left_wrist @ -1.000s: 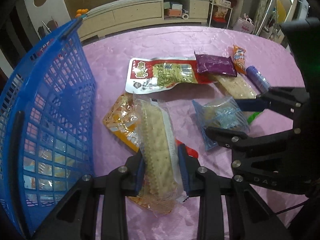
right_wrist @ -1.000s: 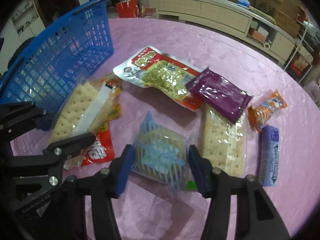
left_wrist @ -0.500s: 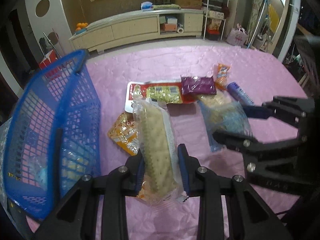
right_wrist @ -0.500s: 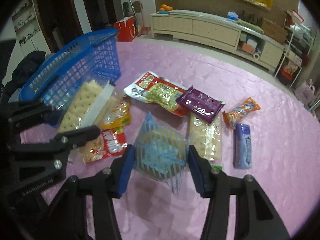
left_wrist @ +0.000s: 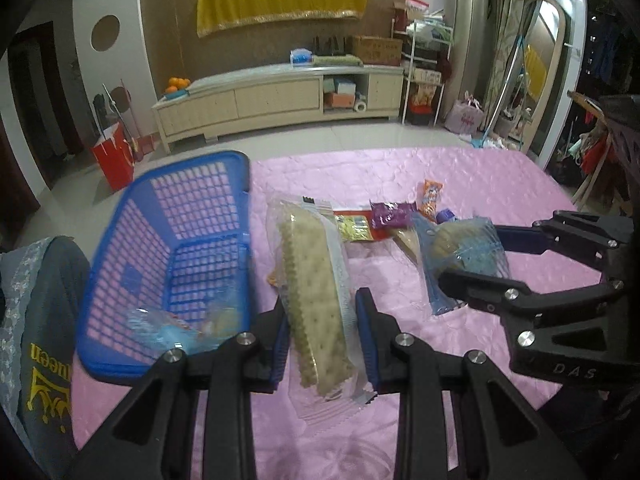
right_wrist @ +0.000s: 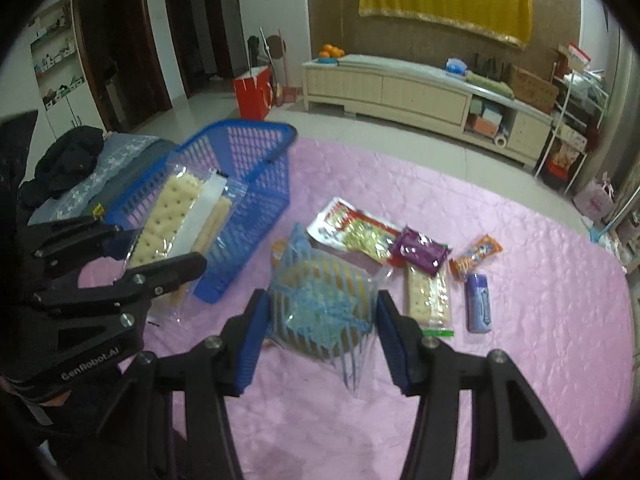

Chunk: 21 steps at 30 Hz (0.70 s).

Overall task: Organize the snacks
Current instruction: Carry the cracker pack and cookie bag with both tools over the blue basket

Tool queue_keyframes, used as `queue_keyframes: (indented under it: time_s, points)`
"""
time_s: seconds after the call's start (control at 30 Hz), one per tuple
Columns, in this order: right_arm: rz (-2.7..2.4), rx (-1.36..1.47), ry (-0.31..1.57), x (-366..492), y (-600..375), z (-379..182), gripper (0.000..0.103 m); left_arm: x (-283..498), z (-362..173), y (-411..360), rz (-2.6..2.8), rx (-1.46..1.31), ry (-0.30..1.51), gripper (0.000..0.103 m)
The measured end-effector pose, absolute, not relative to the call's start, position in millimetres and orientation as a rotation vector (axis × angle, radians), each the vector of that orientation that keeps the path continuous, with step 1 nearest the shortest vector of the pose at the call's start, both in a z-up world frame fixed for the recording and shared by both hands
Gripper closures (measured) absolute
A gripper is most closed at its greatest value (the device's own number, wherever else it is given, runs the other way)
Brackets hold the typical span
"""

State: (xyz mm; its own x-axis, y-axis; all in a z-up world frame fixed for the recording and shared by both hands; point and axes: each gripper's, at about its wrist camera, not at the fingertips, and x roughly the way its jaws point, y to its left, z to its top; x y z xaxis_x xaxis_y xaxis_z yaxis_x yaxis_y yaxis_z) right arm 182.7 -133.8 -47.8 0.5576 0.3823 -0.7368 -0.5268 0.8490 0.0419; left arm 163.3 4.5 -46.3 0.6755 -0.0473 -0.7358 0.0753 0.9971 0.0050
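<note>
The left gripper is clamped on a long cracker pack, held in the air just right of the blue basket; its long axis points away, to the far side. The right gripper squeezes a clear bag with blue stripes, raised over the pink tablecloth. Some packets inside the basket are blurred. The red-and-yellow packet is partly hidden behind this bag.

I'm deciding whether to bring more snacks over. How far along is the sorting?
A few packets already lie in the blue basket. The left gripper holds a cracker pack; the right gripper holds a blue-striped bag. Five or more snacks remain on the pink table.
</note>
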Motion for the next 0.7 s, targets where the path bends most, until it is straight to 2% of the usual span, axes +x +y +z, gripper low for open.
queue_keyframes:
  time_s: [0.43, 0.7]
  points:
    - [0.59, -0.17, 0.78, 186, -69, -18, 0.045, 145, -1, 78, -0.044, 0.071, 0.739, 0.075]
    - [0.628, -0.209, 0.766, 204, -28, -7, 0.045, 152, 10, 115, -0.019, 0.054, 0.736, 0.075]
